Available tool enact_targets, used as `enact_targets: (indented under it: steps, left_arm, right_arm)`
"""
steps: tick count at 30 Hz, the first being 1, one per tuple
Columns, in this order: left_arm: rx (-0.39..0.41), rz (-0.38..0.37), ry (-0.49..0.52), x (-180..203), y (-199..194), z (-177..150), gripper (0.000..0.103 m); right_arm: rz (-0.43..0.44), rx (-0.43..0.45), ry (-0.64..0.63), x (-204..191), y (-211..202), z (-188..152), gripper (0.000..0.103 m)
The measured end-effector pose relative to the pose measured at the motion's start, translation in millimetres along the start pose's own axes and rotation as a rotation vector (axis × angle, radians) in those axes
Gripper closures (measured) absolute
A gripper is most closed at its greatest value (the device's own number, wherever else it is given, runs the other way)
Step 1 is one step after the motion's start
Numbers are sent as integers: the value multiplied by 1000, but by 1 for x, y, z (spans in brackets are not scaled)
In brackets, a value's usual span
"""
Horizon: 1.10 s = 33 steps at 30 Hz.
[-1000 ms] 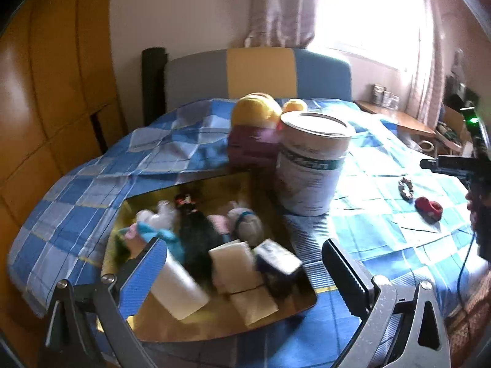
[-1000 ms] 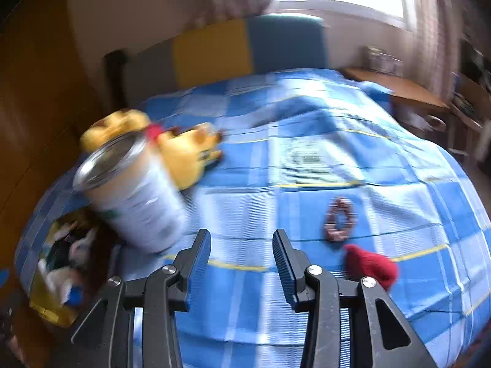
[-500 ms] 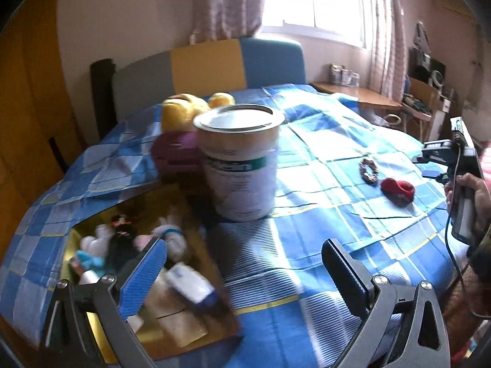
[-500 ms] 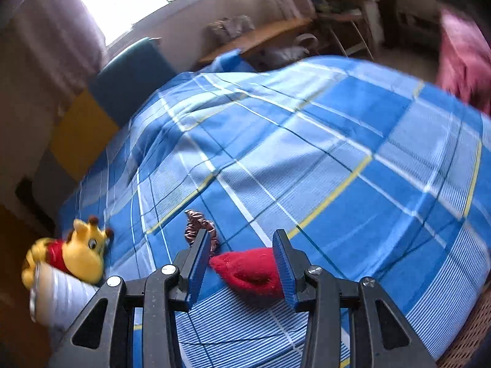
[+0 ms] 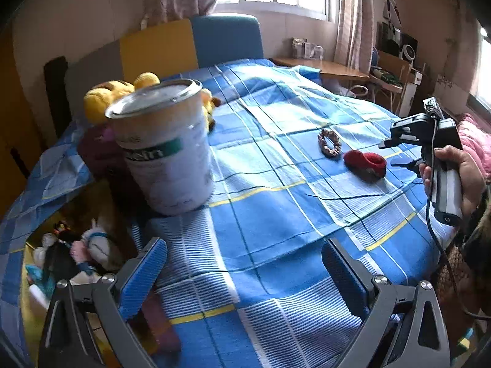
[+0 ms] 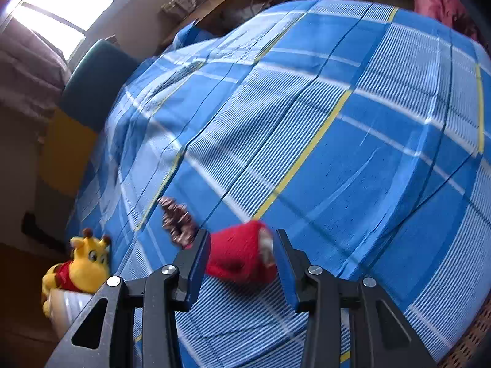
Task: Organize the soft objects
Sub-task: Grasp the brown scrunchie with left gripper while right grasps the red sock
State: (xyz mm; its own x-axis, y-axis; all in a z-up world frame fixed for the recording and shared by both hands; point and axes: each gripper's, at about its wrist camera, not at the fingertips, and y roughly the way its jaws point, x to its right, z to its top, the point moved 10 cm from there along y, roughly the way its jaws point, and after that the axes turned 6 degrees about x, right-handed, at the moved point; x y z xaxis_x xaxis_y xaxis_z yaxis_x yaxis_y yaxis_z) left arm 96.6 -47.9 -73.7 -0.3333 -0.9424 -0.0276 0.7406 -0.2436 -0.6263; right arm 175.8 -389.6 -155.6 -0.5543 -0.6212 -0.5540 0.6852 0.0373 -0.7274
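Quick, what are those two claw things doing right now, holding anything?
Left gripper: open, holding nothing, above the blue bedspread.
Right gripper: open, its jaws either side of the red knitted item, not yet closed on it.

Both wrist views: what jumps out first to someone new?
The red knitted piece on the blue plaid bedspread, sitting between the open jaws of the right gripper, with a brown scrunchie just beyond it. In the left wrist view, a big white can stands at the left with a yellow plush toy behind it, while the left gripper is open over bare bedspread.
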Motion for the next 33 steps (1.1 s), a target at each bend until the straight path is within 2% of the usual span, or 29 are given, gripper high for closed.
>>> enact_targets:
  steps: [4,5,6,8,9,10,12,16,19,21,26,30,33]
  left_arm:
    - [-14,-27,-6,6,8,-1,1]
    - [-18,-33,-8,7,10,-1,1]
    - [-22,-39,-10,9,11,-1,1]
    - [-31,-48,-12,11,14,-2,1]
    - [-36,-51,-13,12,16,-2,1]
    - [-41,-53,-15,13,19,-1,1]
    - [-51,-60,-25,13,24,1,1]
    - [-74,-75,-41,18,37,8,1]
    - [-84,-96,-42,26,51,21,2]
    - [-79,-116,-33,36,61,35,3]
    - [-57,-166,22,71,97,82,7]
    - [-70,-205,67,102,141,112,23]
    - [-100,-216,97,120,177,124,24]
  right_arm:
    - [13,-43,21,-1,11,-6,55]
    - [48,-62,15,-8,14,-8,54]
    - [121,-105,23,-19,16,-13,52]
    - [342,-226,38,-54,16,-32,52]
    - [348,-226,12,-60,14,-35,52]
    - [308,-190,-46,-63,11,-35,52]
    - [303,-162,-71,-66,6,-32,52]
    - [283,-156,0,-53,7,-28,52]
    - [221,-139,46,-36,8,-22,52]
    - [209,-125,96,-24,6,-17,52]
    - [192,-78,146,-10,-1,-7,52]
    - [206,-59,155,-11,-5,-3,52]
    - [233,-70,164,-13,-5,-2,52]
